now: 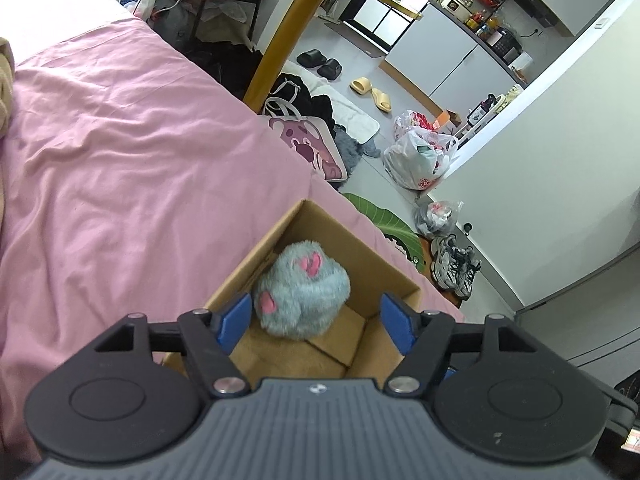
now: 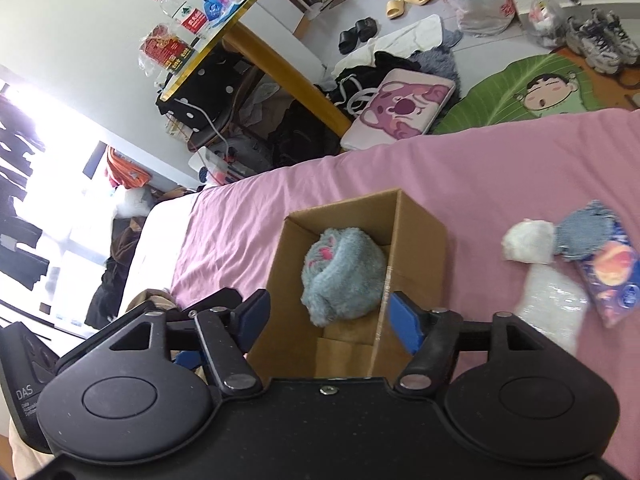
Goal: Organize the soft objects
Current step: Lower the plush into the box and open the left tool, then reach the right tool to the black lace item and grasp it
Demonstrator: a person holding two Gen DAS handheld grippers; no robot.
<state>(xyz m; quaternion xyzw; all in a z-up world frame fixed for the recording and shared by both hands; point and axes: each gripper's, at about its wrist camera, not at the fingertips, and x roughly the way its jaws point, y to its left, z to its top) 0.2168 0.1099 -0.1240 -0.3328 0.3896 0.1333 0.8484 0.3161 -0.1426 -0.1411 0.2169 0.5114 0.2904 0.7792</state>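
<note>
Both of your tongs hang over the cardboard box (image 2: pixel 360 240), which sits on the pink bed sheet (image 2: pixel 500 160), and both stand with their jaws apart, holding nothing. The left tongs (image 1: pixel 316 322) frame the gray plush toy (image 1: pixel 302 290), which already lies inside the box against its far wall; the right tongs (image 2: pixel 330 318) look down on the same toy (image 2: pixel 342 276) from the box's near edge.

So the toy looks done, and the step in hand is most likely to fetch the next soft thing. To the right of the box, well apart from it on the sheet, lie a white fluffy ball (image 2: pixel 528 246), a blue-gray knitted piece (image 2: pixel 586 236) touching it, a colorful packet (image 2: pixel 612 276) and a clear plastic bag (image 2: pixel 554 308).

Use your right tongs, since those things lie on their side of the box. Take the white ball first: it is nearest the box and sits clear on top. Come straight down with the jaws wide, so that one pad lands on each side of it, and close on its middle, not its fuzz. Keep the lower pad from catching the sheet. Lift before you travel, clear the box wall, and let go beside the toy, where bare cardboard floor shows. Hold your left tongs back from the opening meanwhile.
</note>
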